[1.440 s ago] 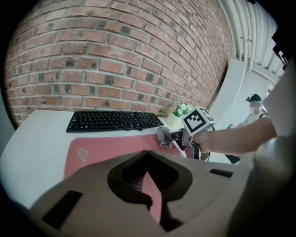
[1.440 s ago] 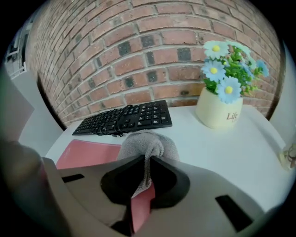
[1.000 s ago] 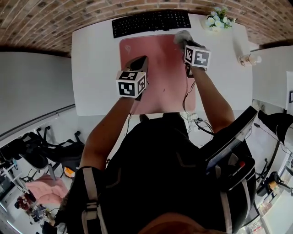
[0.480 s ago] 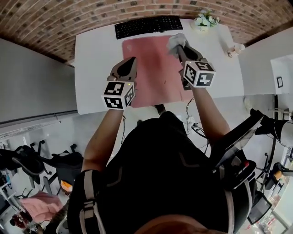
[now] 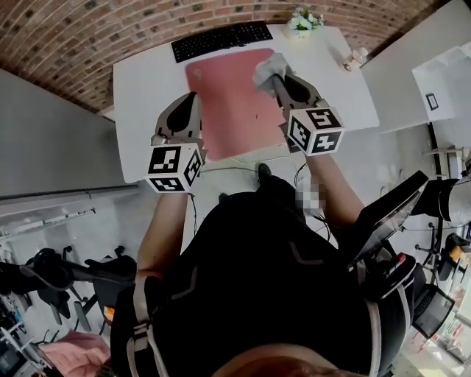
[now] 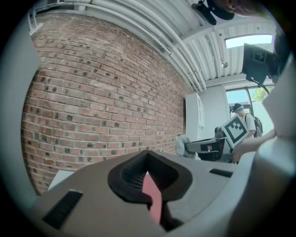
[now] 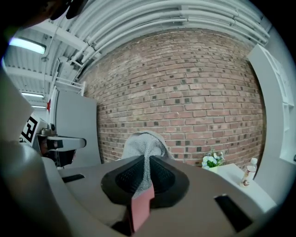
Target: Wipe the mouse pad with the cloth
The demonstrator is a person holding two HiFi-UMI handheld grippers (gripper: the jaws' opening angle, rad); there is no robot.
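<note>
Gripping a bunched grey woven cloth [image 7: 142, 141]: the right hand-held gripper [image 7: 147, 172], jaws clenched on it, with the wad standing out past the tips.
Left hand-held gripper [image 6: 148, 175]: jaws drawn together on nothing, with only a thin pink sliver showing between them. In the head view it was held over the pad's near left edge.
Location of cloth: from the head view, over the far right corner of the rectangular pink mouse pad [image 5: 228, 103]. Whether it pressed on the surface could not be told.
Mouse pad: lay flat on the white desk [image 5: 147, 81], just in front of a black keyboard [image 5: 221, 38].
Other items: a small pot of white flowers [image 5: 303, 20] and a small pale bottle [image 5: 355, 57], both at the far right of the desk.
Step in hand, as judged: wiping, at one end of a pass.
Next move, as judged: press the cloth flat and draw it across the pad towards the near edge. The left hand-held gripper may need to pin the pad so that it does not slide.
</note>
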